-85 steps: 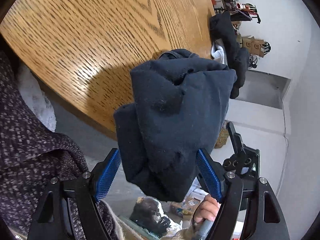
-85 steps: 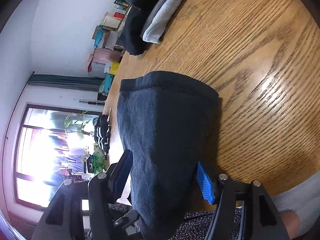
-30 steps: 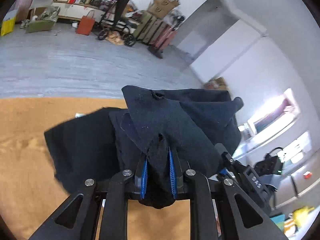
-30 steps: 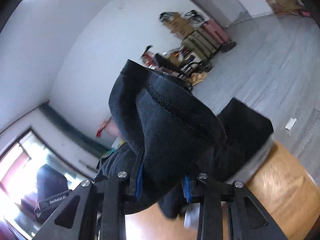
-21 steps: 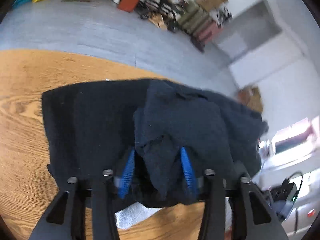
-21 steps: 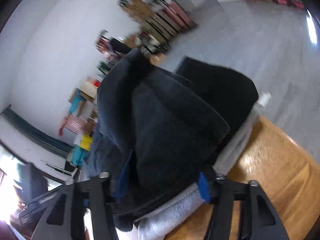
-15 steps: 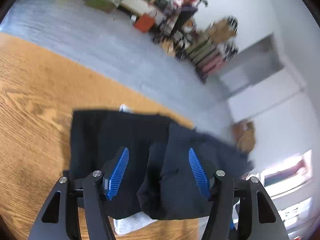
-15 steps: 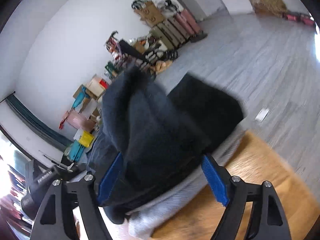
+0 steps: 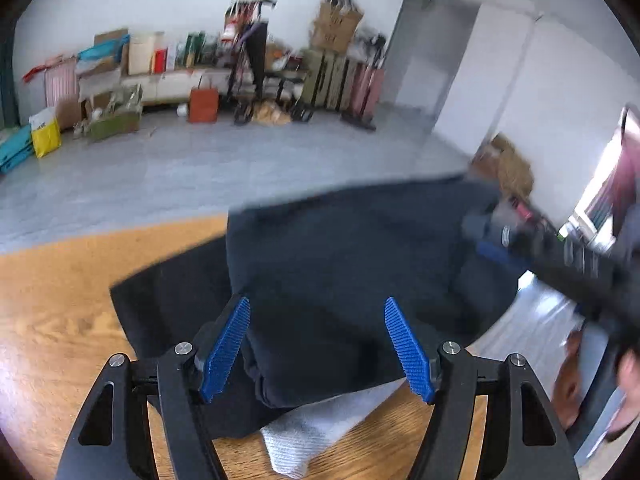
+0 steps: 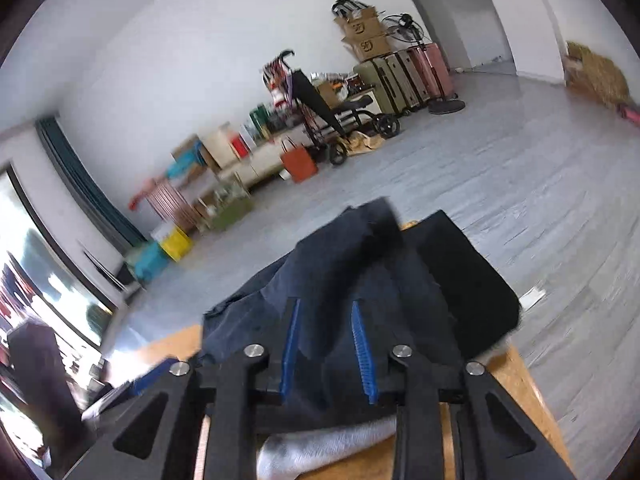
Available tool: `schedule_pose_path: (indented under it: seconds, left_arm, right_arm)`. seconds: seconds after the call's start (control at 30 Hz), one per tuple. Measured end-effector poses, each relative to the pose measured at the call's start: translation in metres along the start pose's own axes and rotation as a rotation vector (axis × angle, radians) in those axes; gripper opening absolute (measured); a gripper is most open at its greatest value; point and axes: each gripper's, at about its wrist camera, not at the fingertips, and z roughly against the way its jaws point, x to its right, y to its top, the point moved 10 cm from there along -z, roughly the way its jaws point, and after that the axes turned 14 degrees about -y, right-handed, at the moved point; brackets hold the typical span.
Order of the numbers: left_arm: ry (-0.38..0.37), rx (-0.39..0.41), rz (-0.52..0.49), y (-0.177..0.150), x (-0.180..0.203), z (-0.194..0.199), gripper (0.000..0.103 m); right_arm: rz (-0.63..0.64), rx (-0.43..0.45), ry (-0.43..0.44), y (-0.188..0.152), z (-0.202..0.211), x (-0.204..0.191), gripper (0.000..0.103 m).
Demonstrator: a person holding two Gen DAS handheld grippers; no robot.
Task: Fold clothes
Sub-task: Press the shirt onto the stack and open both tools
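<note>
the folded dark navy garment (image 9: pixel 352 264) lies on a stack at the table's (image 9: pixel 52 320) far corner, ahead of and just beneath both pairs of tongs. i judge it was set there because folded pieces are being piled in that corner: under it a black garment (image 9: pixel 172 292) sticks out to the left and a light grey knit (image 9: pixel 304 436) shows at the near edge, so three folded pieces can be counted, though more may be hidden.

the left gripper (image 9: pixel 318 354) stands wide, its blue pads (image 9: pixel 224 348) either side of the navy bundle's near edge and not pressing it, as if letting go. the right gripper (image 10: pixel 324 348) is narrow, its jaws having just been closing; navy cloth lies between them, but whether the pads pinch it i cannot tell. two grippers in all, and the right one shows blurred at the right of the left wrist view.
</note>
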Motion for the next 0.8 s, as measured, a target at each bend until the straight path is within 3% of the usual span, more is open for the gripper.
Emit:
schedule_pose_path:
  seconds: [0.13, 0.2, 0.3, 0.4, 0.53, 0.6, 0.67, 0.73, 0.8]
  left_arm:
    - [-0.081, 0.005, 0.172, -0.012, -0.023, -0.018, 0.086]
    - [-0.070, 0.007, 0.169, -0.011, -0.025, -0.023, 0.088]
    - [0.005, 0.015, 0.087, -0.006, -0.023, -0.026, 0.093]
    - [-0.051, -0.049, 0.226, -0.011, -0.039, -0.041, 0.103]
    - [-0.107, -0.100, 0.412, -0.014, -0.049, -0.028, 0.103]
    - [-0.114, -0.076, 0.444, -0.010, -0.046, -0.007, 0.103]
    - [-0.121, -0.061, 0.420, 0.000, -0.041, 0.013, 0.103]
    - [-0.112, -0.064, 0.373, 0.005, -0.035, 0.031, 0.103]
    - [-0.093, -0.059, 0.305, 0.011, -0.026, 0.047, 0.103]
  right_arm:
    - [-0.022, -0.062, -0.144, 0.005, -0.049, 0.008, 0.032]
    - [-0.024, -0.107, -0.190, 0.000, -0.069, 0.011, 0.032]
    - [0.030, -0.080, -0.261, 0.000, -0.078, 0.009, 0.032]
    - [0.046, -0.090, -0.268, 0.003, -0.087, 0.009, 0.033]
    - [0.049, -0.117, -0.228, 0.001, -0.084, 0.023, 0.035]
    - [0.090, -0.106, -0.196, 0.007, -0.066, 0.020, 0.045]
    - [0.129, -0.036, -0.188, 0.018, -0.036, 0.020, 0.080]
    - [0.155, 0.074, -0.178, 0.028, 0.001, 0.024, 0.084]
    - [0.193, 0.113, -0.140, 0.027, 0.032, 0.029, 0.084]
